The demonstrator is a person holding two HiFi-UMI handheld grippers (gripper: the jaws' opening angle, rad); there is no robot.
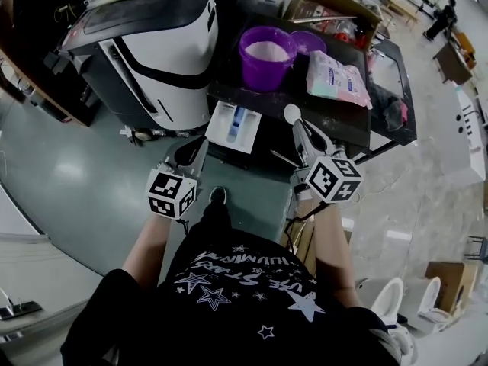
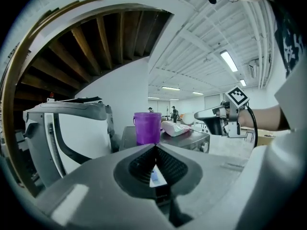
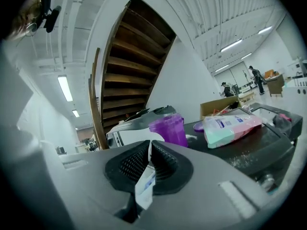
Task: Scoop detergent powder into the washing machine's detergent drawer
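Note:
The white detergent drawer [image 1: 232, 122] with a blue insert stands pulled out of the dark-topped machine [image 1: 347, 128]. On that top sits a purple bucket [image 1: 267, 52] of white powder. My right gripper [image 1: 299, 125] hovers at the machine's front edge, shut on a white scoop [image 1: 292, 113]. The scoop's round bowl sticks out past the tips, and its handle [image 3: 144, 181] shows between the jaws. My left gripper [image 1: 200, 145] hangs just in front of the drawer, shut and empty. Through the slit under its jaws I glimpse the drawer [image 2: 156, 177].
A pink and mint detergent bag [image 1: 338, 78] and a purple lid [image 1: 307, 42] lie beside the bucket, with spilled powder on the top. A white and black appliance [image 1: 152, 44] stands to the left. A cardboard box [image 1: 328, 6] sits behind.

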